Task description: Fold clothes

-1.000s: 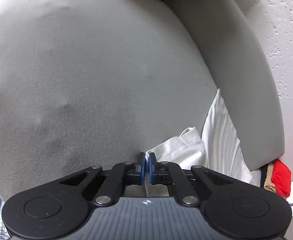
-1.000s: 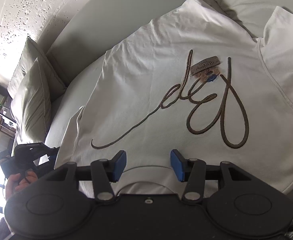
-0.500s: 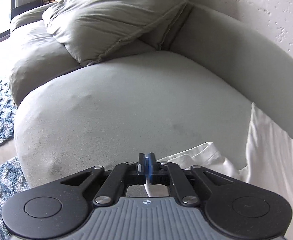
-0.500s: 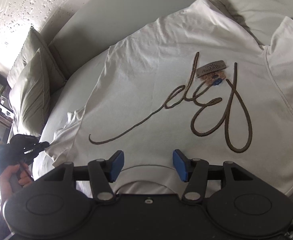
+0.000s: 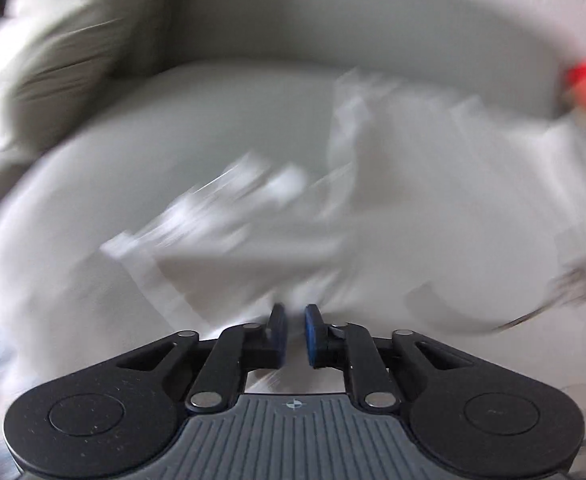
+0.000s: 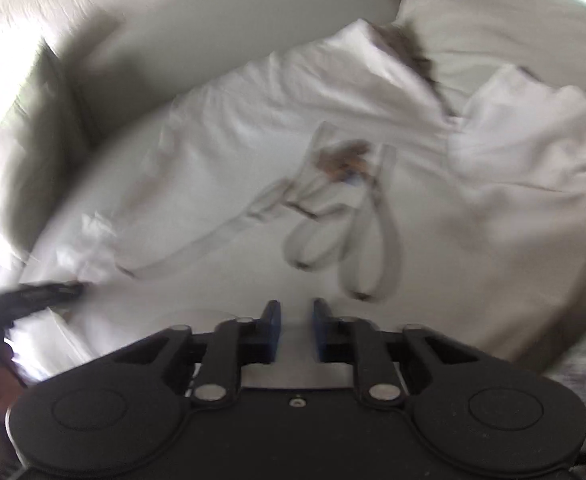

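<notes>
Shirt (image 6: 433, 264) lay blurred on sofa (image 5: 221, 128); left tool (image 5: 291, 334) and right tool (image 6: 296, 330) both slightly spread, pinching nothing.

Both wrist views close above the shared white shirt (image 6: 473, 240), sofa-facing.

no legible text, all blurred

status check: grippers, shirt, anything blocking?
Left gripper open, nothing held. Right gripper open over white shirt. Shirt spread on grey sofa, unfolded. Frames blurred; no obstruction visible.
</notes>
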`<move>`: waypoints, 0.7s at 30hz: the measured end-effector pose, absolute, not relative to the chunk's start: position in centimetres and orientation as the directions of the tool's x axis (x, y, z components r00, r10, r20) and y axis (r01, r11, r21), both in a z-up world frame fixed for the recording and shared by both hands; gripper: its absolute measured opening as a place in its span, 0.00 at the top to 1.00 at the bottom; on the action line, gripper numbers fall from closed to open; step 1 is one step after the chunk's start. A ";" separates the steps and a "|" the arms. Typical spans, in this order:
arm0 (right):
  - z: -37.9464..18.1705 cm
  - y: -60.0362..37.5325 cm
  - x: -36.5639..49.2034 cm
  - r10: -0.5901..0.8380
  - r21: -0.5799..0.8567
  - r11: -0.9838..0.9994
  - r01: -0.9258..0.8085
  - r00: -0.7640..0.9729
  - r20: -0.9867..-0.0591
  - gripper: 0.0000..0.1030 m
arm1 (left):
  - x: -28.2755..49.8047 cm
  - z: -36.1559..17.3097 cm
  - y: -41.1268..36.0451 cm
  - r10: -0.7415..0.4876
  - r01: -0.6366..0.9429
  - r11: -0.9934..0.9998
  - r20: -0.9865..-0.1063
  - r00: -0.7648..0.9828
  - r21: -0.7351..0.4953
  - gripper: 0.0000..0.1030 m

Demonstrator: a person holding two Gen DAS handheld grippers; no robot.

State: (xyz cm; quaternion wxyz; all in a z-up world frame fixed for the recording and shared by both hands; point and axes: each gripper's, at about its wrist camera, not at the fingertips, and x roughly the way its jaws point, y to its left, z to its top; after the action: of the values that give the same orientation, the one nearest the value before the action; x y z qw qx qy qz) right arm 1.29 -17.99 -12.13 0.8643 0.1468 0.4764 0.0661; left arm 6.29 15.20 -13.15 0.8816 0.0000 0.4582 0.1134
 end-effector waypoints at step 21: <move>5.8 -25.6 2.7 0.373 0.507 0.858 -0.085 0.782 -0.500 0.43 | 4.6 5.0 13.1 -0.025 -0.061 0.991 -0.606 0.795 -0.121 0.68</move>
State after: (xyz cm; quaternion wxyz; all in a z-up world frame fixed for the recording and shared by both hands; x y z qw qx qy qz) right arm 2.65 -25.58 5.79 0.9140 0.2354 0.3057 0.1253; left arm 4.63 13.15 5.01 0.9450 -0.0671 0.3201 0.0096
